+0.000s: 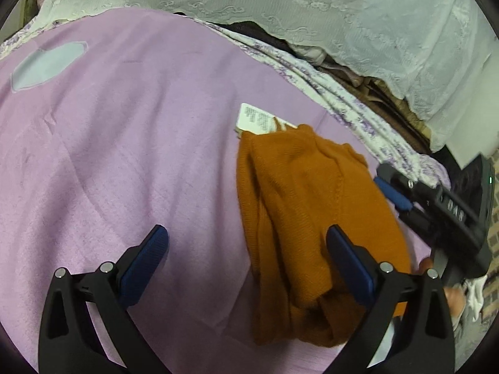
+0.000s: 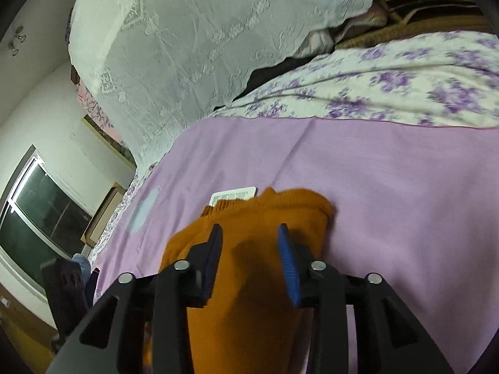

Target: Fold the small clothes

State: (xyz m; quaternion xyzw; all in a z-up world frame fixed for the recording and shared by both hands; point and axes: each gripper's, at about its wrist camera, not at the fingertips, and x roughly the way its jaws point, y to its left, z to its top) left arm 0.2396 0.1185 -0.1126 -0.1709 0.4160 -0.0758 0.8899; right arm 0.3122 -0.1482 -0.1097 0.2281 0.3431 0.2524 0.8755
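Observation:
A folded rust-orange knitted garment (image 1: 296, 202) (image 2: 243, 327) lies on the lilac bed sheet (image 1: 124, 140) (image 2: 389, 202), with a white care tag (image 1: 259, 120) (image 2: 234, 194) poking out at its far end. My left gripper (image 1: 246, 232) stands wide open over the garment's left edge; its right finger is over the knit and its left finger over bare sheet. My right gripper (image 2: 249, 229) (image 1: 385, 177) hovers at the garment's right side. Its jaws are partly apart and the pads press on nothing.
White lace cloth (image 1: 280, 0) (image 2: 187, 46) drapes over stacked blankets (image 1: 389, 93) at the back. A purple-flowered quilt (image 1: 343, 99) (image 2: 389, 84) borders the sheet. A pale patch (image 1: 46, 65) marks the sheet's far left. A hand (image 1: 452, 296) holds the right tool. A window (image 2: 40, 212) is at the left.

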